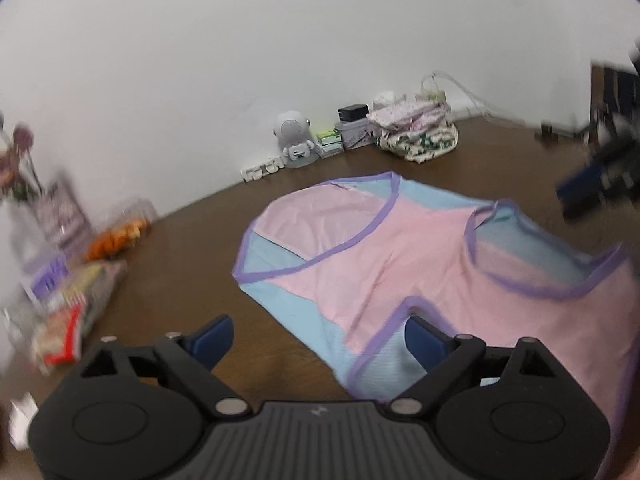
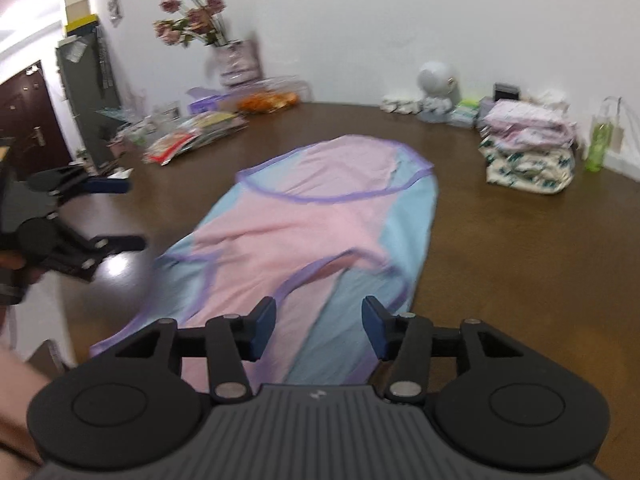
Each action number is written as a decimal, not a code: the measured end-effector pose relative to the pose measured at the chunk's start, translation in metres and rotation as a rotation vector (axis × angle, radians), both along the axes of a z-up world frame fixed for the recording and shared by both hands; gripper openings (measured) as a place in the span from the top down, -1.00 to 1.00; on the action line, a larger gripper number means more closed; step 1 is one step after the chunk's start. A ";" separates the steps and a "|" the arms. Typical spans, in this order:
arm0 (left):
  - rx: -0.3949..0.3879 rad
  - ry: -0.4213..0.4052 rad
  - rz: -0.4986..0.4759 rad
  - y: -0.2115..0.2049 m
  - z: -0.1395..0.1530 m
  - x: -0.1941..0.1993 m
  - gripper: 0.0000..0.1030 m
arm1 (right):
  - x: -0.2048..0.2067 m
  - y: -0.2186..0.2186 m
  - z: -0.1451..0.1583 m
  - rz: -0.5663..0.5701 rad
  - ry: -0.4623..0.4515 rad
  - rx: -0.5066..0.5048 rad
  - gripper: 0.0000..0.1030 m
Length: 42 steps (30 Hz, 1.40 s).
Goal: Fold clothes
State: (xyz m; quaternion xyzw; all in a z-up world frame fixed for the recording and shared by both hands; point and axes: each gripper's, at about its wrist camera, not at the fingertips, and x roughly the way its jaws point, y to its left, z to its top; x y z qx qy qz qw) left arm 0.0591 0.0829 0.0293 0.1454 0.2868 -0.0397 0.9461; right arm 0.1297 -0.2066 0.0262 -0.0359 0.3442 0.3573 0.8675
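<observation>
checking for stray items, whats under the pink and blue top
The top lies spread on the brown table; only bare wood shows around it. Whatever sits beneath the fabric is covered.

Pink-and-blue garment [image 2: 304, 216] flat on table [image 2: 500, 240]

Matt cloth garment [image 2: 304, 216] on glossy wooden table [image 2: 500, 248].

Bare table [image 2: 500, 240] rings the garment [image 2: 320, 216]; snack packets [image 2: 192, 140] crowd one side, folded clothes [image 2: 528, 148] the far edge.
</observation>
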 end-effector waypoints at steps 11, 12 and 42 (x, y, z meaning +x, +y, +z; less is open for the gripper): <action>-0.089 0.037 -0.015 -0.011 -0.014 -0.026 -0.79 | -0.047 0.006 -0.033 0.037 0.048 -0.200 0.73; -0.091 0.038 -0.017 -0.012 -0.015 -0.028 -0.79 | -0.047 0.004 -0.036 0.024 0.055 -0.210 0.75; -0.529 0.027 0.167 0.064 -0.014 -0.086 -1.00 | -0.121 0.089 -0.015 0.054 0.006 0.036 -0.99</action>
